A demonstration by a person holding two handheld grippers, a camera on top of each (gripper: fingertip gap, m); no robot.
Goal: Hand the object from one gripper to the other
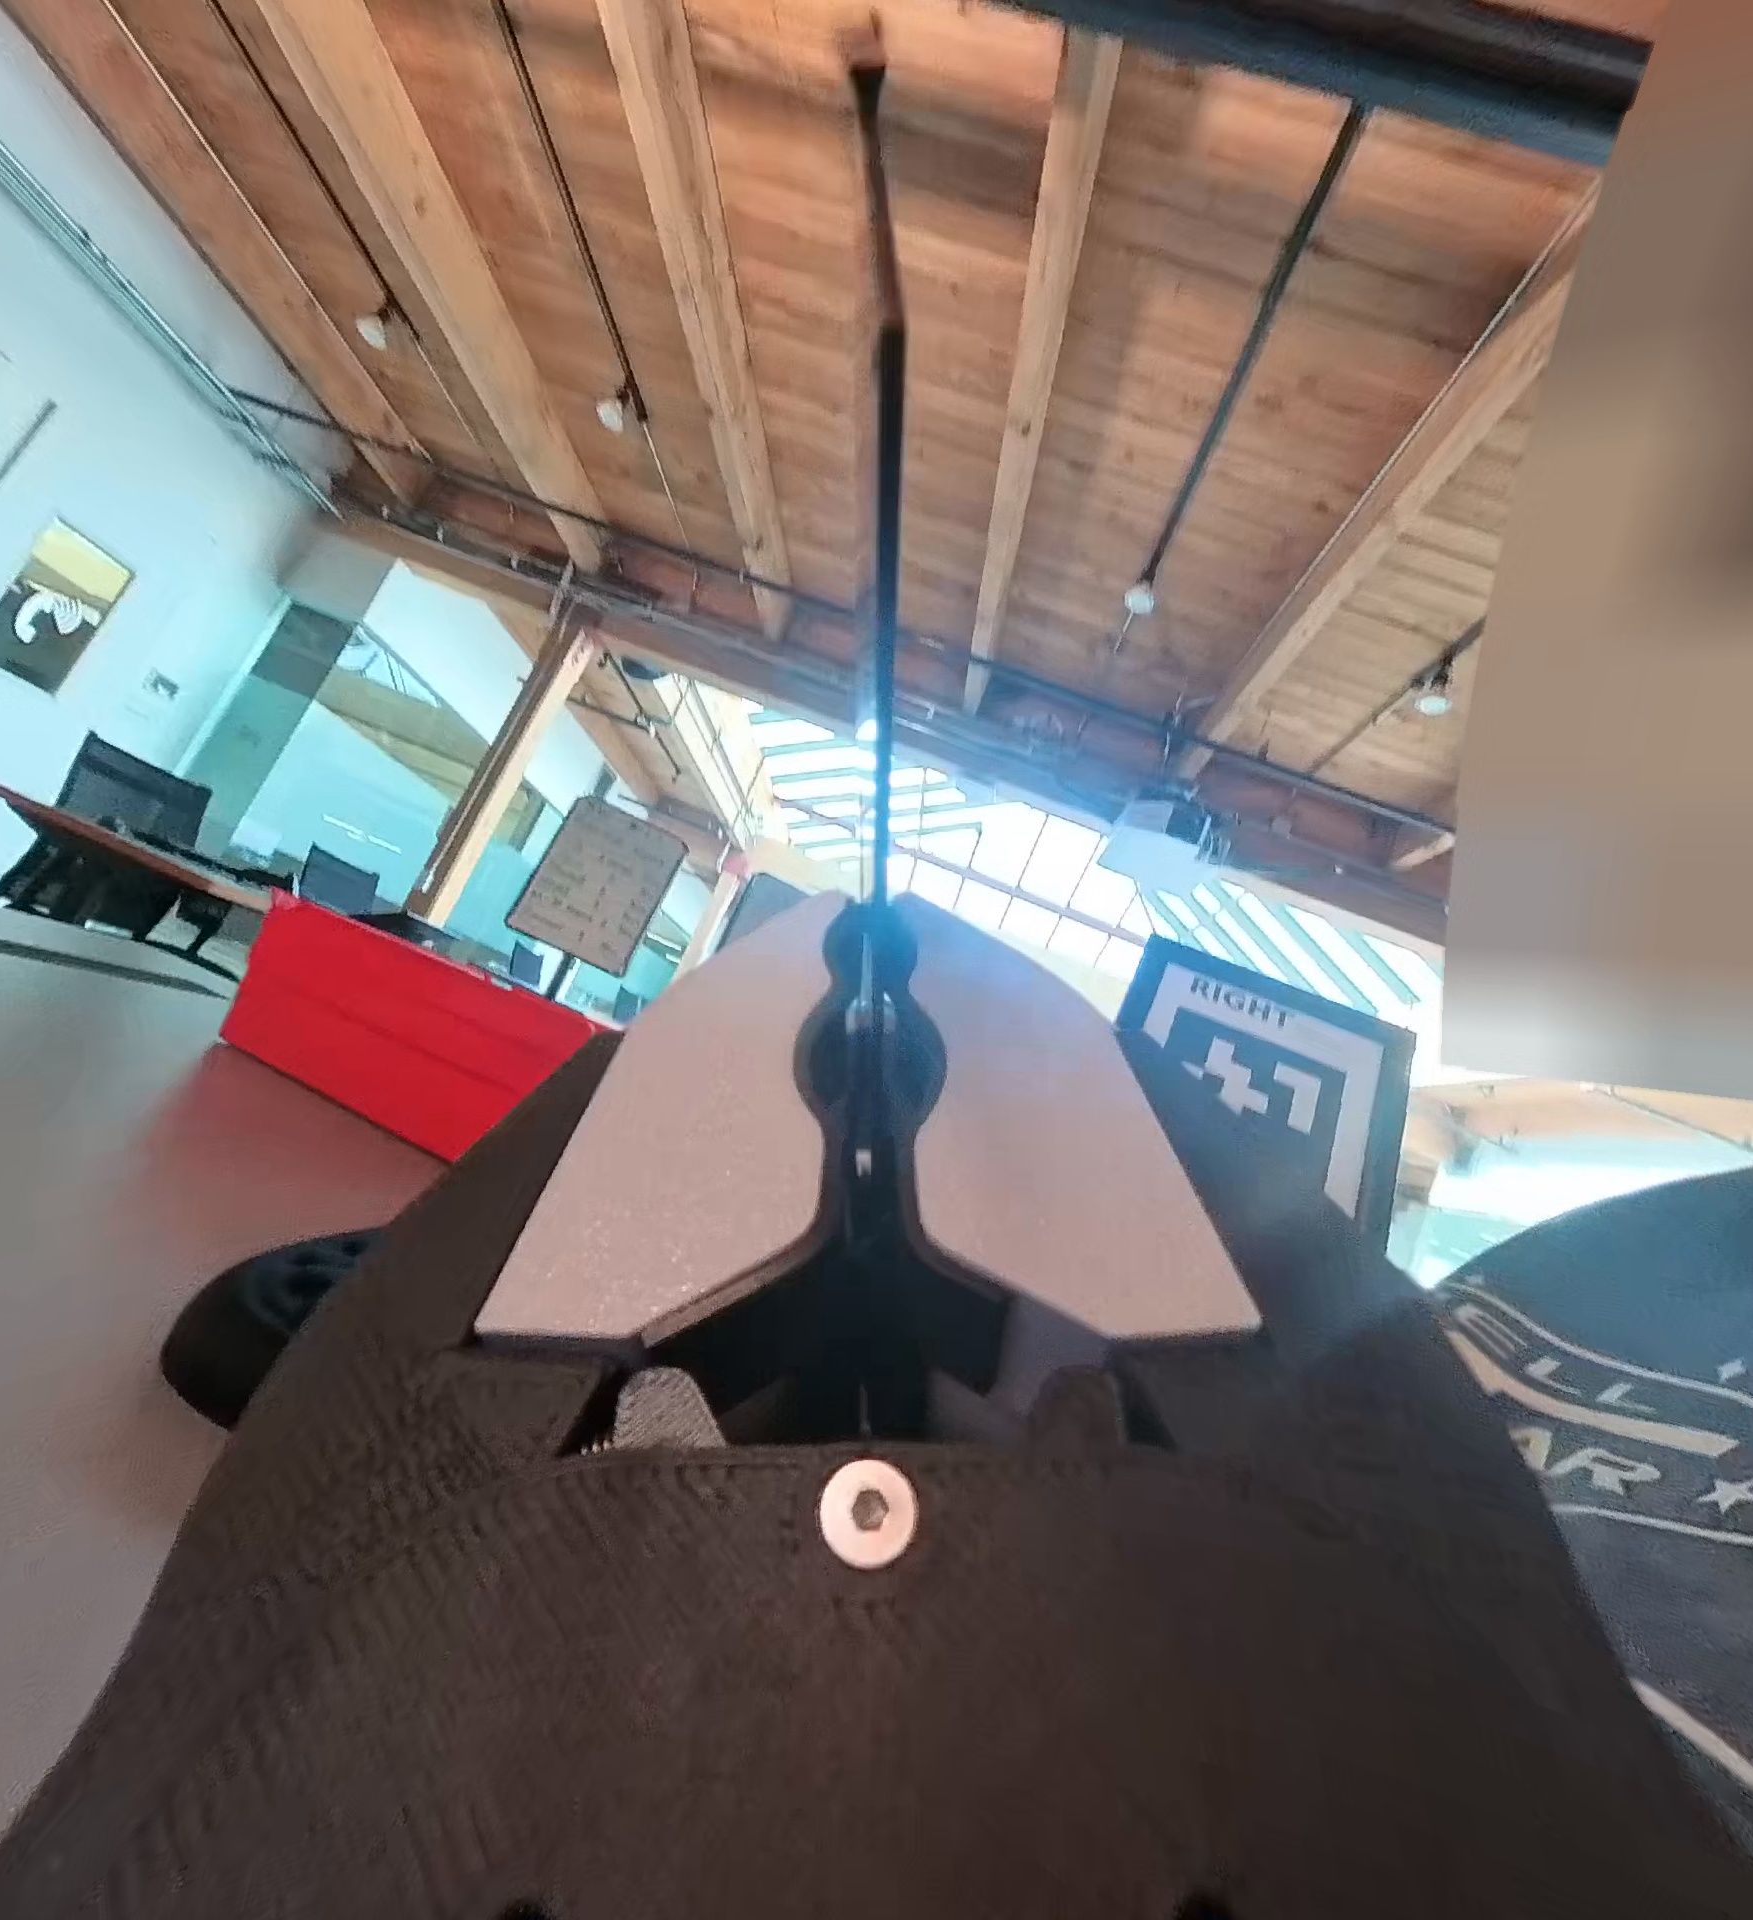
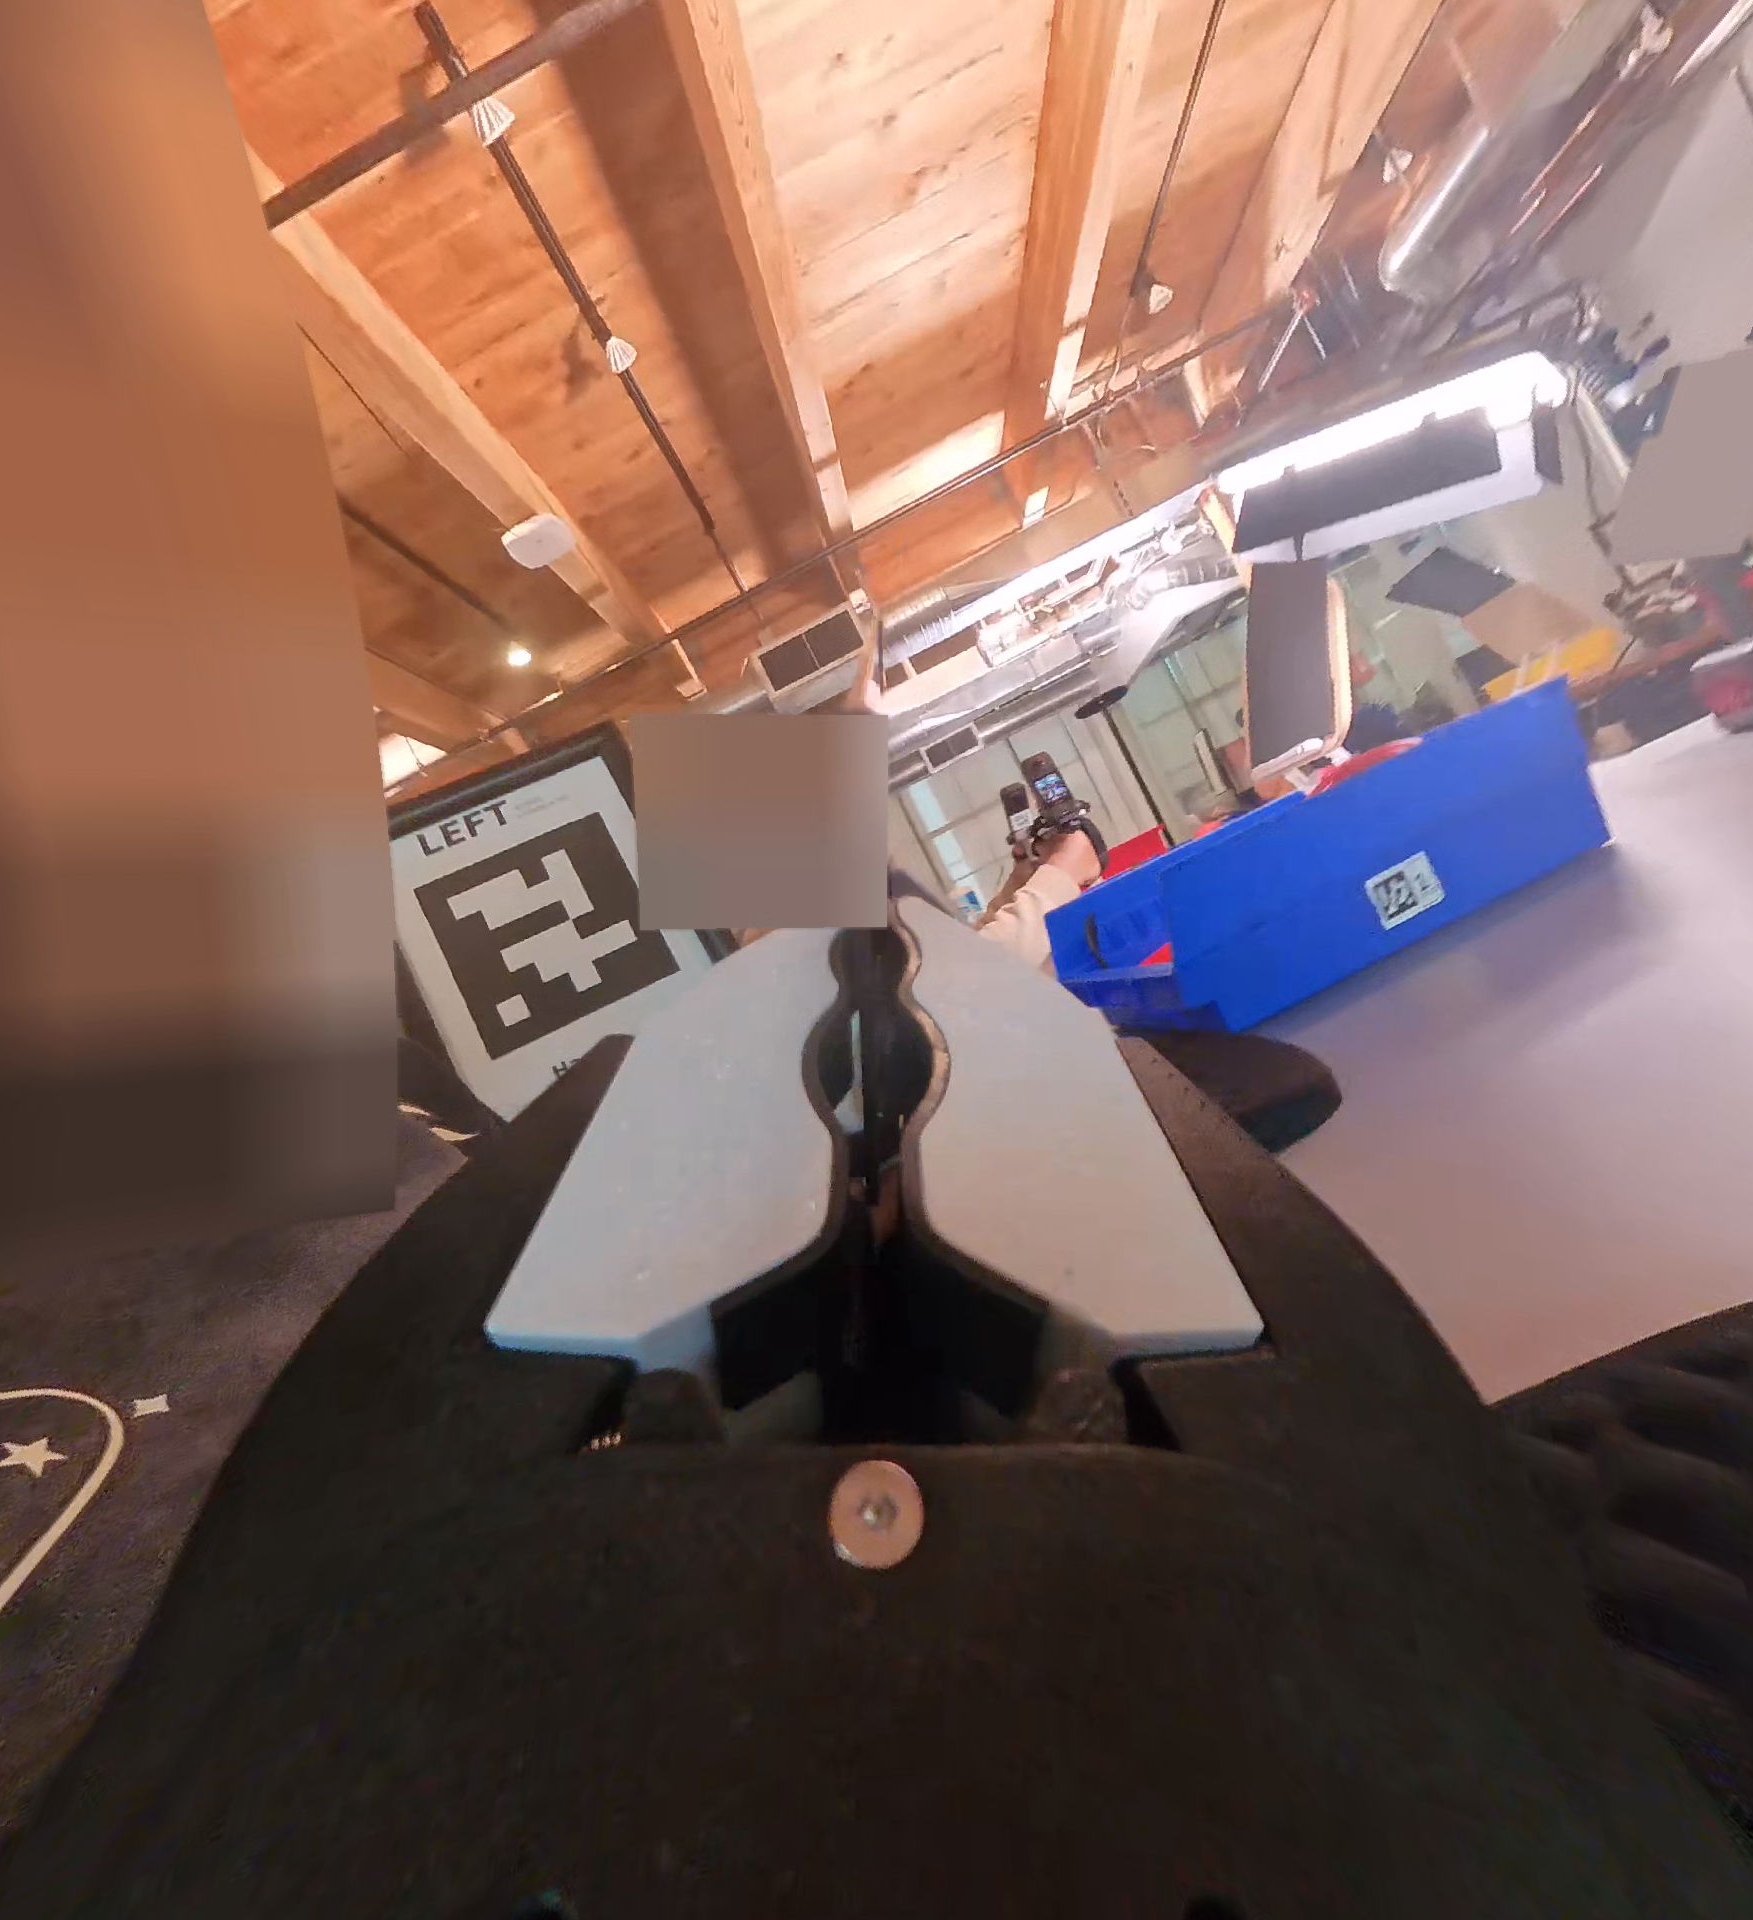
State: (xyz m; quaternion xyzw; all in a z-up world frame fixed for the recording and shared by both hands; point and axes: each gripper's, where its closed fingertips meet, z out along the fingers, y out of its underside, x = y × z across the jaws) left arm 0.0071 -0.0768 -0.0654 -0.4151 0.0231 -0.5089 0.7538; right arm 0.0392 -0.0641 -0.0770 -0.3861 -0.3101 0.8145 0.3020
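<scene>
Black and thin, the rod [image 1: 880, 540] sits pinched between my left gripper [image 1: 867, 997] jaws, its long axis running straight out past the tips and upward. My right gripper [image 2: 877, 997] has its jaws nearly together on something dark and slender; I cannot tell if it is the same rod. Farther out, each side's marker board [image 1: 1267, 1081] shows close by.

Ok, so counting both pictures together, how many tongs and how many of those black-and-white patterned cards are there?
Tongs: 2 (left tongs, right tongs)
Patterned cards: 2 (one card beside the left tongs, another card beside the right tongs)
Total: 4
</scene>
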